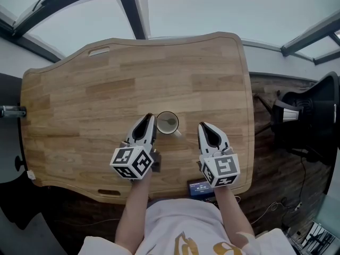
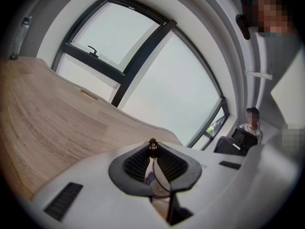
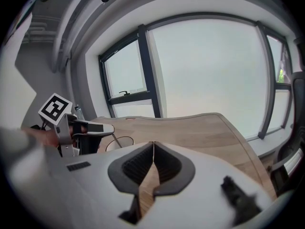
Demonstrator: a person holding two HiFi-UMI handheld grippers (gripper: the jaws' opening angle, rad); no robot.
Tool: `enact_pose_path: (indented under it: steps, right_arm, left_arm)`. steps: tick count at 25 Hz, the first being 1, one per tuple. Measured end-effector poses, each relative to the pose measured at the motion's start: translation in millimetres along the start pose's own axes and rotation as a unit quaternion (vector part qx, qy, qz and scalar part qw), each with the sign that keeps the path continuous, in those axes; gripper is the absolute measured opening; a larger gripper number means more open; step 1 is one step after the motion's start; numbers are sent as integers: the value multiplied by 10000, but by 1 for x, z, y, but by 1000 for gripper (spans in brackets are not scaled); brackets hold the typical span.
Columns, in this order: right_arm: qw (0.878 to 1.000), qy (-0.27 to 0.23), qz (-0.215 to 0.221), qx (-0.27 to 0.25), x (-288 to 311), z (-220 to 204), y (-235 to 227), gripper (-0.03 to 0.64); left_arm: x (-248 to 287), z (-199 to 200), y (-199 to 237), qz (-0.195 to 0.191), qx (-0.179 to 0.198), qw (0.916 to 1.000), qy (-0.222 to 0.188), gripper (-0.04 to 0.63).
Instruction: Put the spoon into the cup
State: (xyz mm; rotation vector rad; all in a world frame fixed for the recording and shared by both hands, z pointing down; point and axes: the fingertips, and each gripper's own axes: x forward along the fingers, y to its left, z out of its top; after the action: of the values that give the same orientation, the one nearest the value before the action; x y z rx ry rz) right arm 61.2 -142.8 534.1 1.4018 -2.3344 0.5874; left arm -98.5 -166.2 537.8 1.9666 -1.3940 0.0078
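A pale cup (image 1: 168, 122) stands on the wooden table (image 1: 106, 94) near its front edge. A metal spoon (image 1: 171, 124) rests inside it, bowl down, its handle leaning over the rim toward the front right. My left gripper (image 1: 150, 117) is shut and empty, its tip just left of the cup. My right gripper (image 1: 203, 125) is also shut and empty, a short way right of the cup. In the right gripper view the cup (image 3: 122, 142) and the left gripper (image 3: 90, 127) show at the left. The left gripper (image 2: 152, 144) view shows only bare table.
A small device with a blue screen (image 1: 200, 187) sits at the table's front edge between my arms. A black chair (image 1: 311, 116) stands right of the table. A bottle (image 1: 13, 111) is at the far left. Windows lie beyond the table; a person (image 2: 251, 123) sits far off.
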Motion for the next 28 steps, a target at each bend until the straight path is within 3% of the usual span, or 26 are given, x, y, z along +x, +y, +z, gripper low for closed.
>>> enact_pose_path:
  steps: [20, 28]
  right_arm:
    - [10000, 37, -13, 31, 4, -2, -4, 32]
    - [10000, 37, -16, 0, 5, -1, -4, 32]
  left_arm:
    - [7, -8, -6, 33, 423, 9989, 176, 52]
    - [9, -8, -6, -21, 413, 9990, 188, 52]
